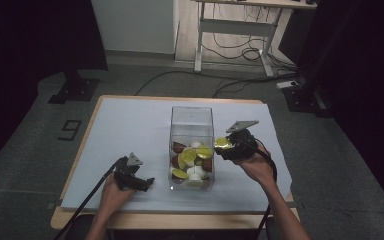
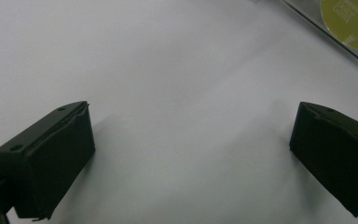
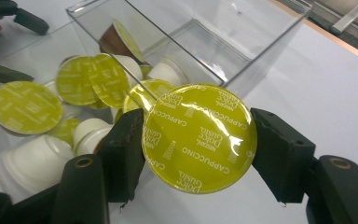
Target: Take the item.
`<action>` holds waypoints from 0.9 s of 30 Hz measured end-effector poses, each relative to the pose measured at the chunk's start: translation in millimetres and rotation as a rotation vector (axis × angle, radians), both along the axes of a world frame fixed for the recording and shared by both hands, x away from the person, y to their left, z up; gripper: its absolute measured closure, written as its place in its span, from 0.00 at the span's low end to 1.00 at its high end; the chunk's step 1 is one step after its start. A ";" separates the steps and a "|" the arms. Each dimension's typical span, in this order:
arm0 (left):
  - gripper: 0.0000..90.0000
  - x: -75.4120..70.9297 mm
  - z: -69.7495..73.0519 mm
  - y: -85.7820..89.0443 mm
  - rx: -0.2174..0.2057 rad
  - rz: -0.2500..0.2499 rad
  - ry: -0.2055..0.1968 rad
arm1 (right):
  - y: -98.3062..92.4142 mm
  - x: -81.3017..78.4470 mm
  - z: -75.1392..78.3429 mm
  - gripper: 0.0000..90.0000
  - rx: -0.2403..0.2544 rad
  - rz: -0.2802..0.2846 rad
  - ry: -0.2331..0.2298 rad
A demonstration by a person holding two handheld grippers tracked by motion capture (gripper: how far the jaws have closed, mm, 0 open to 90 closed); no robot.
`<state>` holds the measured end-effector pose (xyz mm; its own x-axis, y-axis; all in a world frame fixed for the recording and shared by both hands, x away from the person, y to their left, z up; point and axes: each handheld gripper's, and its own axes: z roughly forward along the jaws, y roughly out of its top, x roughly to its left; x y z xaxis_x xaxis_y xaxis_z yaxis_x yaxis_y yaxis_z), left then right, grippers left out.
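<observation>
My right gripper (image 3: 198, 144) is shut on a coffee capsule (image 3: 199, 138) with a yellow-green foil lid that reads cappuccino. In the high view that capsule (image 1: 223, 143) hangs just right of a clear plastic box (image 1: 192, 120), level with its upper wall, with the right gripper (image 1: 228, 146) behind it. The box holds several capsules (image 1: 190, 156), some white, some brown, with yellow-green lids. My left gripper (image 1: 148, 183) rests on the white table sheet left of the box, and its jaws stand wide open over bare sheet (image 2: 191, 135).
A box wall (image 2: 335, 42) with a yellow-green lid behind it crosses the top right corner of the left gripper view. The white sheet (image 1: 125, 130) covers a wooden table. Beyond it stand a desk frame (image 1: 235, 30) and floor cables (image 1: 240, 50).
</observation>
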<state>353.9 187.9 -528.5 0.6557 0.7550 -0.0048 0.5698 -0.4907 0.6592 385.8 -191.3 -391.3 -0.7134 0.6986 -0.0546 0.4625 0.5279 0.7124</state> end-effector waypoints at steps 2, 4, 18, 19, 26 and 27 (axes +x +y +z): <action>0.00 0.0 0.0 0.0 0.000 0.000 0.000 | -3.4 1.7 -1.1 0.42 -0.002 -0.006 0.000; 0.00 0.0 0.0 0.0 0.000 0.001 0.000 | -5.7 3.0 -2.6 0.42 0.000 -0.010 0.001; 0.00 0.1 0.0 0.0 0.000 0.000 0.001 | -18.8 10.7 -19.3 0.42 -0.010 -0.048 0.006; 0.00 0.0 0.0 0.0 0.000 0.000 0.001 | -19.2 10.9 -20.2 0.42 -0.007 -0.050 0.008; 0.00 0.0 0.0 0.0 0.000 0.000 0.000 | -23.3 12.4 -31.8 0.42 -0.011 -0.059 0.009; 0.00 0.0 0.0 0.1 0.000 -0.001 0.000 | -24.8 12.2 -34.7 0.42 -0.013 -0.065 0.011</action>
